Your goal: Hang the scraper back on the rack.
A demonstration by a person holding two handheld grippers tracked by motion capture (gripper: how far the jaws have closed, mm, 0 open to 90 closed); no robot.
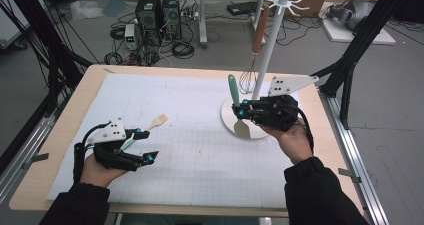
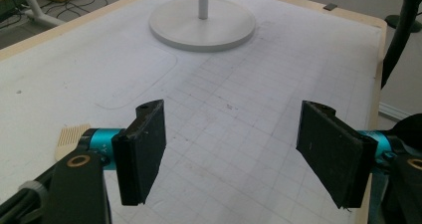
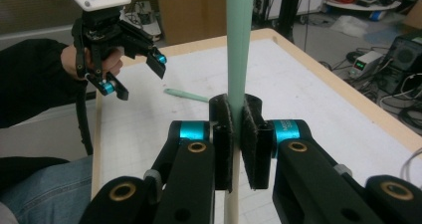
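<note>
Left gripper [image 1: 141, 145] hangs open, clear of the small spatula [image 1: 145, 128] lying flat on the mat [image 1: 200, 155]. Right gripper [image 3: 238, 134] clamps the green-handled spatula [image 3: 239, 45] upright beside the hook stand [image 1: 267, 50], probably for hanging beside the whisk [image 1: 248, 77].

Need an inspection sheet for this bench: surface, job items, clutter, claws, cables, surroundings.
Surface: white gridded mat on a wooden table.
Job's things: green-handled spatula upright in the right claw; second spatula lying by the left claw; hook stand with a whisk hanging.
Clutter: nothing seen.
Claws: right claw clamped on the spatula handle; left claw open, nothing between its pads.
Cables: tangled on the floor.
Surroundings: computer towers, black frame struts.
</note>
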